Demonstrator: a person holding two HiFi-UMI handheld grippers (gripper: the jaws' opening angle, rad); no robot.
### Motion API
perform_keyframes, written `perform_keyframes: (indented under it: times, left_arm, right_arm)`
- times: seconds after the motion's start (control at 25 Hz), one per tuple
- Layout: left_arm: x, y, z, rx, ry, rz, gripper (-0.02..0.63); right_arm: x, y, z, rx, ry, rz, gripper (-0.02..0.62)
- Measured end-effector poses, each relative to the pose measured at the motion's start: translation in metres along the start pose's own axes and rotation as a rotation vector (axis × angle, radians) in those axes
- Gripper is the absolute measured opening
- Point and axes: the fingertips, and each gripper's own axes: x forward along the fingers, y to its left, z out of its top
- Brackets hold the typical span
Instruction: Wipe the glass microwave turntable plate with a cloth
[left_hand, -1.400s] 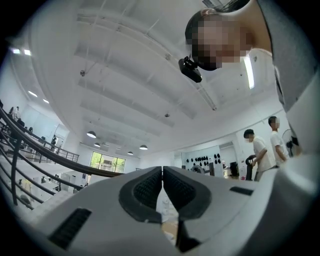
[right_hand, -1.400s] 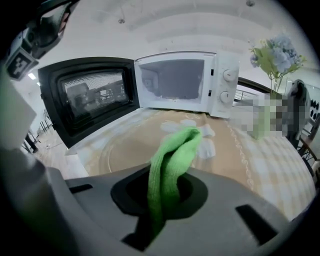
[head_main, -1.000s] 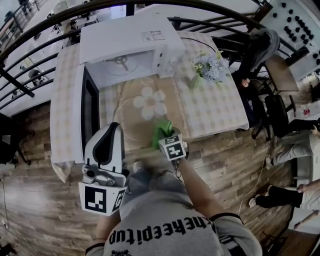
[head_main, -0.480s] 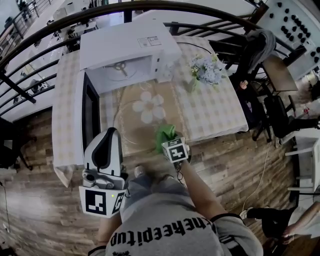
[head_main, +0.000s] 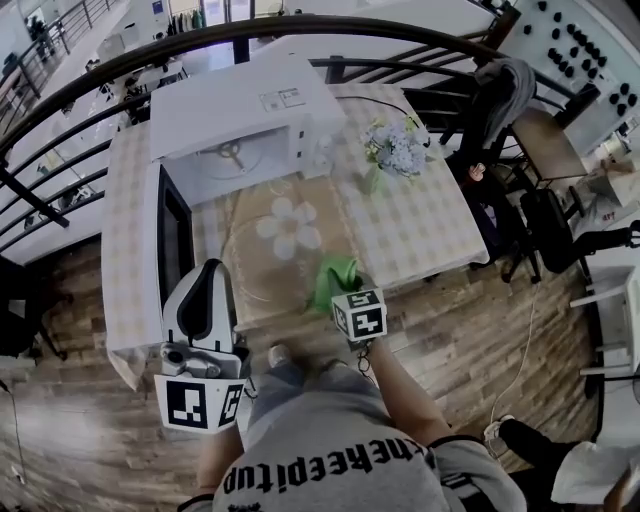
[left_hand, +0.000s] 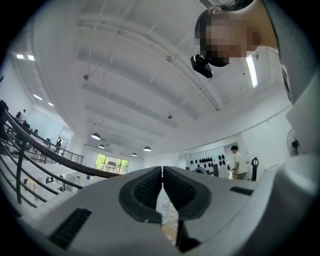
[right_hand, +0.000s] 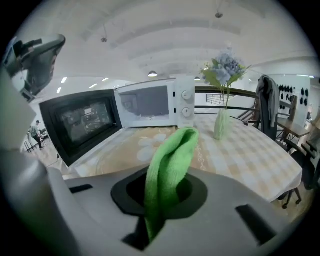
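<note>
While pinching the green cloth (head_main: 333, 278) (right_hand: 167, 165) at the near right rim of the glass turntable plate (head_main: 255, 275), clamping with the right gripper (head_main: 340, 288) (right_hand: 160, 195), folded end poking up past the jaws. Lying flat on the flower-printed mat (head_main: 335, 215), just near of the white microwave (head_main: 240, 115), door (head_main: 172, 240) swinging open leftward. Holding the left gripper (head_main: 207, 272) (left_hand: 162, 187) near left, tilting upward, jaws pressing together on nothing. Standing far right on the table (head_main: 425, 235): vase of flowers (head_main: 393, 152).
</note>
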Motion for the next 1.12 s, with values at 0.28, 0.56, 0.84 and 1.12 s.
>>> perform_keyframes:
  times: [0.28, 0.56, 0.84, 1.12]
  left_arm:
    - [0.008, -0.012, 0.002, 0.003, -0.003, -0.015, 0.012]
    - [0.018, -0.023, 0.003, 0.004, -0.007, -0.024, 0.011]
    - [0.028, -0.034, 0.002, 0.011, -0.009, -0.024, 0.011]
    - [0.035, -0.041, 0.002, 0.018, -0.006, -0.016, 0.012]
  right_arm:
    - [-0.035, -0.012, 0.034, -0.006, -0.122, -0.013, 0.038]
    - [-0.067, -0.022, 0.066, -0.041, -0.224, -0.022, 0.04]
    - [-0.096, -0.034, 0.098, -0.05, -0.327, -0.028, 0.04]
    - [-0.125, -0.046, 0.128, -0.05, -0.418, -0.037, 0.04]
